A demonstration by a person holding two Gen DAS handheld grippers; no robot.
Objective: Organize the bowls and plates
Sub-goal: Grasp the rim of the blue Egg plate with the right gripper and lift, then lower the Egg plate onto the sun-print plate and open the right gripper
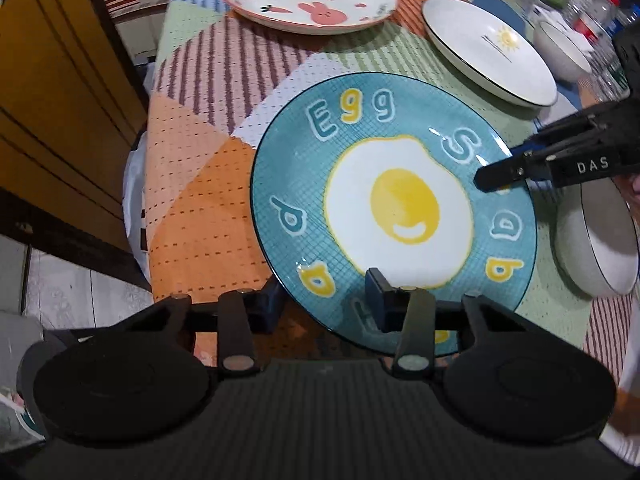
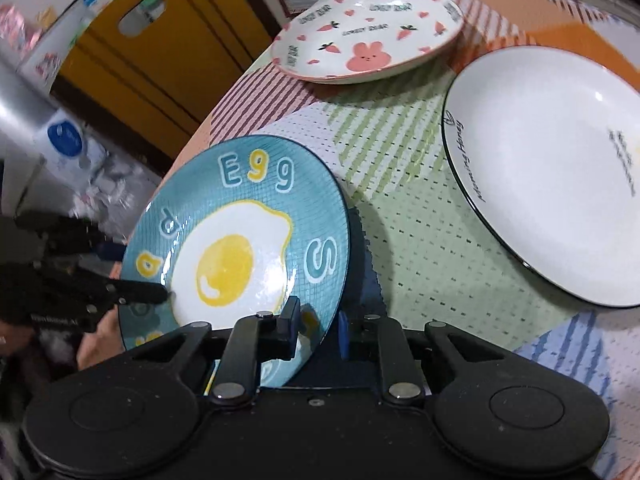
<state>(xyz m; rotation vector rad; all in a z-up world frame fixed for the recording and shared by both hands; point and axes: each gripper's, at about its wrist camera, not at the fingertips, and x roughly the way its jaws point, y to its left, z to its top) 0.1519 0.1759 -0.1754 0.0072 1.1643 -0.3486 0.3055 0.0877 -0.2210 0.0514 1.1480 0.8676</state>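
Teal egg plate (image 1: 394, 208) (fried-egg print, yellow yolk), rim clamped.

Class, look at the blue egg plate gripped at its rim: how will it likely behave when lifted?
The blue egg plate looks glazed and glossy, so its rim may slip between the pads. It appears rigid ceramic, so it probably won't flex but could chip if dropped. Held at the edges, it may tilt.

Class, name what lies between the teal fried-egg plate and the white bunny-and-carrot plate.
Only bare patchwork tablecloth separates the teal fried-egg plate from the white bunny-and-carrot plate; both wrist views show it.
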